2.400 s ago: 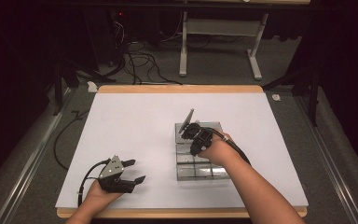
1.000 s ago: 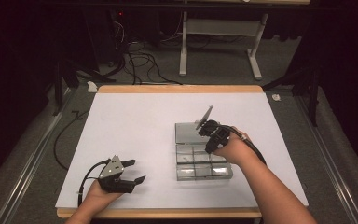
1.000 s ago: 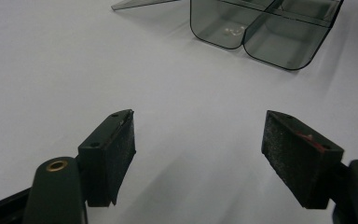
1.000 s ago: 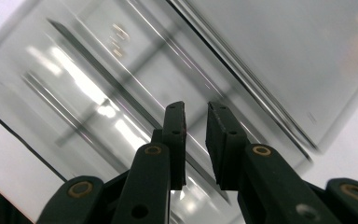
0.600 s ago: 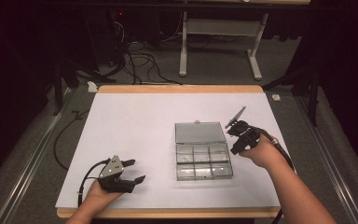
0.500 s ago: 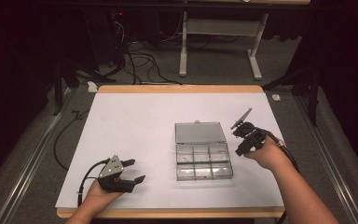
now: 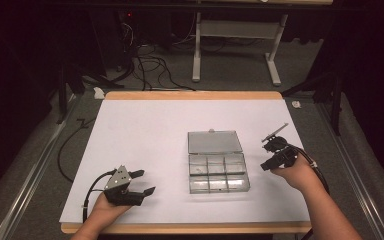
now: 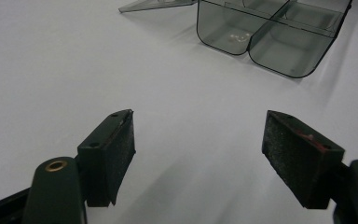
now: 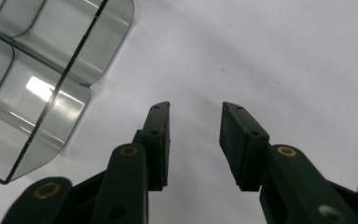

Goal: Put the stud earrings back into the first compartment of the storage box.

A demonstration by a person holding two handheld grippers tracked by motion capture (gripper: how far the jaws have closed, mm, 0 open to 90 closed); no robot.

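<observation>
My right tool [image 7: 276,152] hangs just off the right side of the clear compartment box [image 7: 218,172], its jaws a modest gap apart with nothing between them, pointing down at bare white tabletop [image 7: 145,125]. In the right gripper view the box's rounded corner [image 9: 51,84] sits to the upper left, apart from my jaws. The box rests right of the tabletop's middle, nearer the front edge than the back, with its lid [image 7: 214,142] swung open and lying flat toward the back edge. It has 6 compartments; 1 of them, in the left gripper view, seems to hold something small and pale [image 8: 235,38], too small to make out. My left tool [image 7: 139,182] rests near the front left corner, jaws spread wide and empty. I judge the box is opened and I am between steps. Next I would need to bring 1 tool over a compartment, squarely between its walls.
</observation>
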